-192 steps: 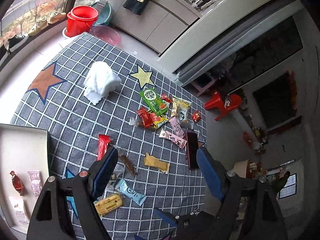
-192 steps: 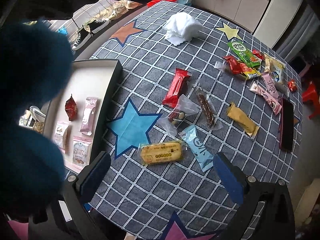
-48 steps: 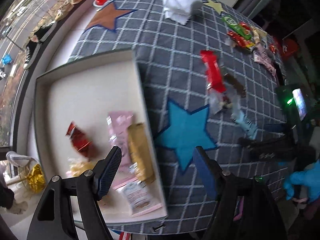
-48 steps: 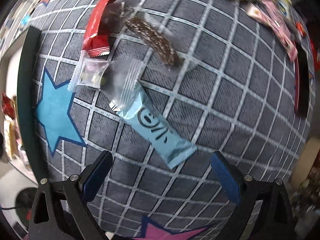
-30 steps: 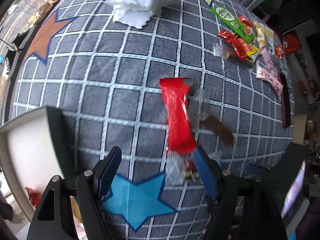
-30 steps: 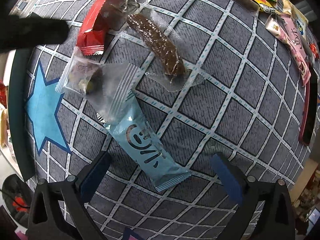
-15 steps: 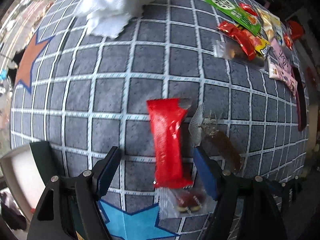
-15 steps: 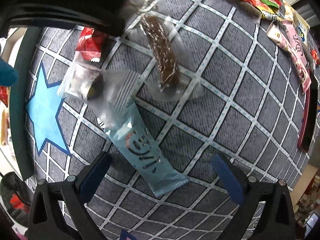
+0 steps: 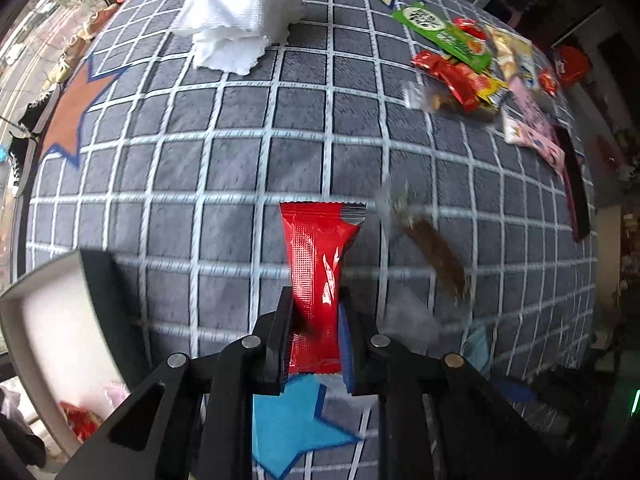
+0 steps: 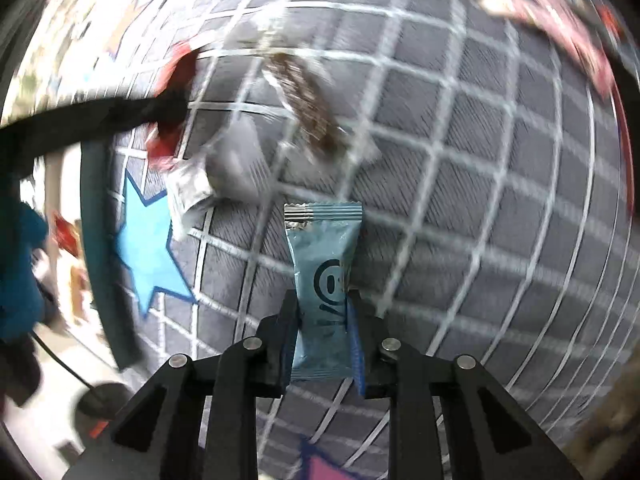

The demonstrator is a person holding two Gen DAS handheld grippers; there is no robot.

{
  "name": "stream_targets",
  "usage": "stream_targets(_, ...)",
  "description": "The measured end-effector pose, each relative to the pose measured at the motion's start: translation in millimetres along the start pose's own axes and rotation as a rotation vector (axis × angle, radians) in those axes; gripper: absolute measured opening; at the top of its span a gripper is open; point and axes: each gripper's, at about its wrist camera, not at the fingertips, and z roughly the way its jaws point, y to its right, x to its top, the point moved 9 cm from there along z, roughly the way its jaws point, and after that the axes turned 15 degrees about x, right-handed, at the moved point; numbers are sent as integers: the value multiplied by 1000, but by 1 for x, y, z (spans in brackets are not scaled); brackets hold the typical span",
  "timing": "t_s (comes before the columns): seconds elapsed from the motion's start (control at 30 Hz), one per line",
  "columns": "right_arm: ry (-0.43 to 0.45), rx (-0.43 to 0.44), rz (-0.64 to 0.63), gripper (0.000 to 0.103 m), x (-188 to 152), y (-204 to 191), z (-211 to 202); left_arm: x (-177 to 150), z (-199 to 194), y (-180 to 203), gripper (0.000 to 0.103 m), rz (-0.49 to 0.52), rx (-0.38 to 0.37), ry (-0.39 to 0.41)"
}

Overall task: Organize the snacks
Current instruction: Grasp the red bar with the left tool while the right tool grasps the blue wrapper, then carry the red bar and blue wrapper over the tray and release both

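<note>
My left gripper [image 9: 316,320] is shut on a red snack bar [image 9: 318,264], which points away along the fingers above the grey checked cloth [image 9: 224,152]. My right gripper [image 10: 322,320] is shut on a light blue snack bar [image 10: 324,268] the same way. The white tray [image 9: 44,320] with a dark rim lies at the lower left of the left wrist view, with a red snack [image 9: 78,420] in it. The tray's rim [image 10: 94,248] also shows at the left of the blurred right wrist view. A brown snack in clear wrap [image 9: 434,256] lies right of the red bar.
A white crumpled towel [image 9: 244,12] lies at the far side of the cloth. A heap of snacks [image 9: 468,64] sits far right, beside a dark phone [image 9: 576,196]. A clear packet [image 10: 224,172] and the brown snack [image 10: 308,108] lie ahead of my right gripper.
Both grippers have closed: the left on the red bar, the right on the blue bar. The right wrist view has swung and blurred, and the blue bar now points along the fingers.
</note>
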Motion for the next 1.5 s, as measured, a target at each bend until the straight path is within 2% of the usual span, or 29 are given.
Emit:
stream_targets(0.2,15,58,108,24,-25,13,-13,-40,-22,0,22,5,-11,30)
stream_targets(0.37,7,58,113,24,-46,11,-15,-78,-32,-12,22,-2,-2,36)
stream_targets(0.47,-3,61,102,24,-47,8,-11,-92,-36,-17,22,-25,-3,30)
stream_targets(0.7,-20,50,29,24,-48,-30,-5,-118,-52,-66,22,-65,20,48)
stream_targets(1.07,-47,40,-125,24,-32,-107,9,-126,-65,-114,22,-152,63,85)
stream_targets(1.5,-98,48,-297,24,-17,-193,34,-165,-48,-184,22,-291,124,37)
